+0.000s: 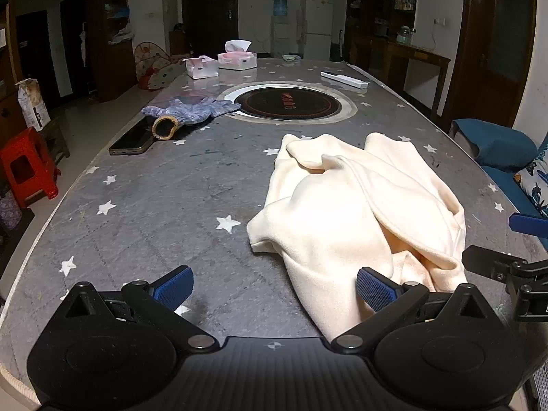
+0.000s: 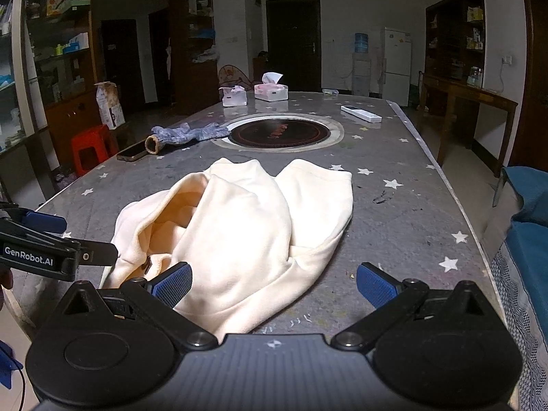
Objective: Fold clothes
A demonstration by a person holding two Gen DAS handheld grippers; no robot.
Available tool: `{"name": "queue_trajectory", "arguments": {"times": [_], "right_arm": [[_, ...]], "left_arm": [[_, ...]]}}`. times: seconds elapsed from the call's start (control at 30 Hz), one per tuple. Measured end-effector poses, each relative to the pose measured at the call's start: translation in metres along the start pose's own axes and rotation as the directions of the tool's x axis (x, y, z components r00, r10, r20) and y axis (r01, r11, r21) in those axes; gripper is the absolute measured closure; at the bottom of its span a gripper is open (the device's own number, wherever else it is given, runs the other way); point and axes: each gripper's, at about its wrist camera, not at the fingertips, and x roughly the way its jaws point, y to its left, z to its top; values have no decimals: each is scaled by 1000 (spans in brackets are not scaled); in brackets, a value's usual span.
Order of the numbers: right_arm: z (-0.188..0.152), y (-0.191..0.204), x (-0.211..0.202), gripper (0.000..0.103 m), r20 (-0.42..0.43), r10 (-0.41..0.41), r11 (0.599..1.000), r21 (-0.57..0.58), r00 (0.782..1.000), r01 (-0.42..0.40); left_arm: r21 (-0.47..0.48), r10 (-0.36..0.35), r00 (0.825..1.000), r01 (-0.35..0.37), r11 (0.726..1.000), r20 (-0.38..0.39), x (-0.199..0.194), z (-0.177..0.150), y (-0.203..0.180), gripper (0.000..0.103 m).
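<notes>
Tongs (image 1: 274,289) spread; soft cream fleece garment (image 1: 359,205) crumpled.

Both views are taken low over the near end of the surface (image 1: 154,212), facing along it toward the far wall. The left view is set further left. The garment (image 1: 346,205), seen close, and the hob (image 2: 279,133) are shared.
</notes>
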Motion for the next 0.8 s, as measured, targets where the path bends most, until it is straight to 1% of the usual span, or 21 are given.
{"name": "queue_trajectory", "arguments": {"times": [0.8], "right_arm": [[6,-2,8,0,0,14,1000,-3,1000,-14]], "left_arm": [[10,-15,1000,15,1000,-18,12,9,-6,0]]}}
